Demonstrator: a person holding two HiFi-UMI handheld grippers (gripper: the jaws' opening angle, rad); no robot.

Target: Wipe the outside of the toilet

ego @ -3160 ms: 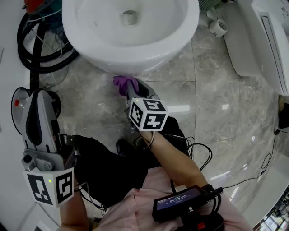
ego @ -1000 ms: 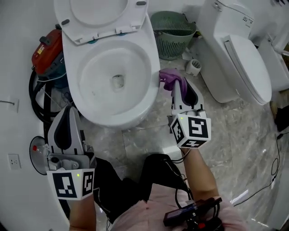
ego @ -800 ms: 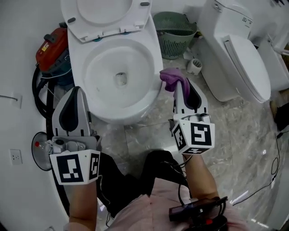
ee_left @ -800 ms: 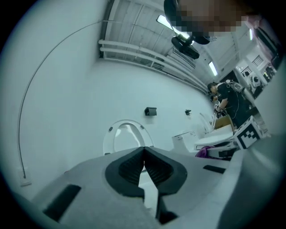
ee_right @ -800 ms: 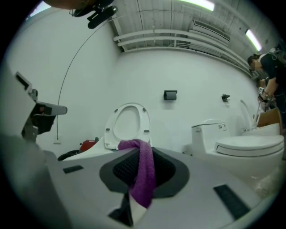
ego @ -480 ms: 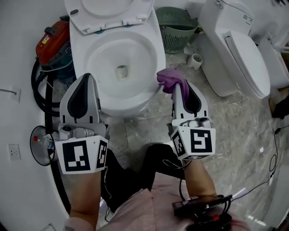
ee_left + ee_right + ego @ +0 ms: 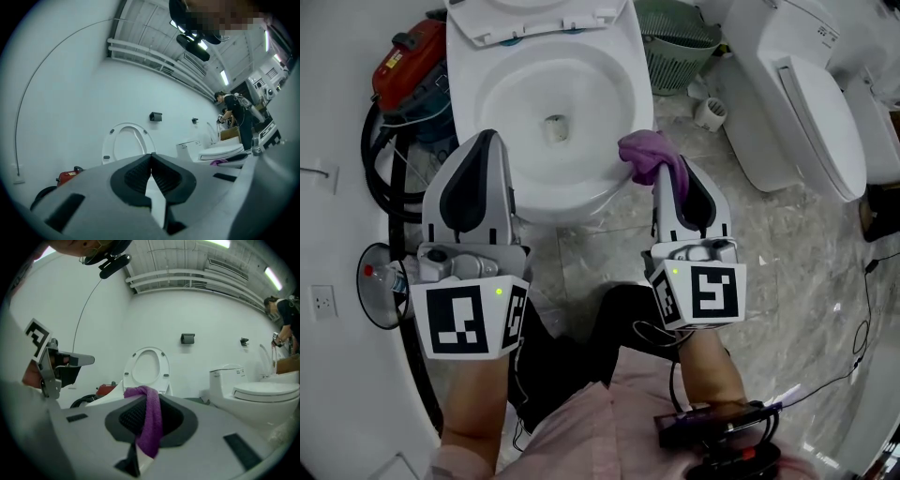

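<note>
Holding one tool in each hand, the person reaches forward from the bottom of the head view, with pink sleeves (image 7: 581, 427) and dark trousers (image 7: 572, 352) nearest the camera. A small black device (image 7: 708, 427) with cables hangs by the right forearm. Past the wrists sit the two marker cubes, then the tool bodies, side by side and well apart.

The left tool (image 7: 485, 139) points at the left front of the toilet (image 7: 623, 103). Its own view shows the jaws pressed together at the tips with nothing between them.

The right tool (image 7: 664, 171) is clamped on a purple cloth (image 7: 643, 152). In the right gripper view the cloth (image 7: 150, 420) runs down between the dark pads and folds over the top toward the left. From the head view the bunched cloth shows against the outside of the bowl's right front edge. Whether it presses on the porcelain cannot be told.

The toilet stands on a grey marble floor (image 7: 787, 253), bowl open, with its seat and lid (image 7: 534, 14) raised at the back. A red machine (image 7: 398, 61) with black hoses (image 7: 375, 150) sits just beside the bowl on the left, against the white wall. A wall socket (image 7: 321, 302) shows lower on that wall.

Right of the bowl are a green slatted basket (image 7: 675, 47) and a small white roll (image 7: 709, 113). Beyond them stands a second toilet (image 7: 811, 103) with its lid down. Farther off in the right gripper view a dark wall fitting (image 7: 187, 338) hangs on the white wall.
</note>
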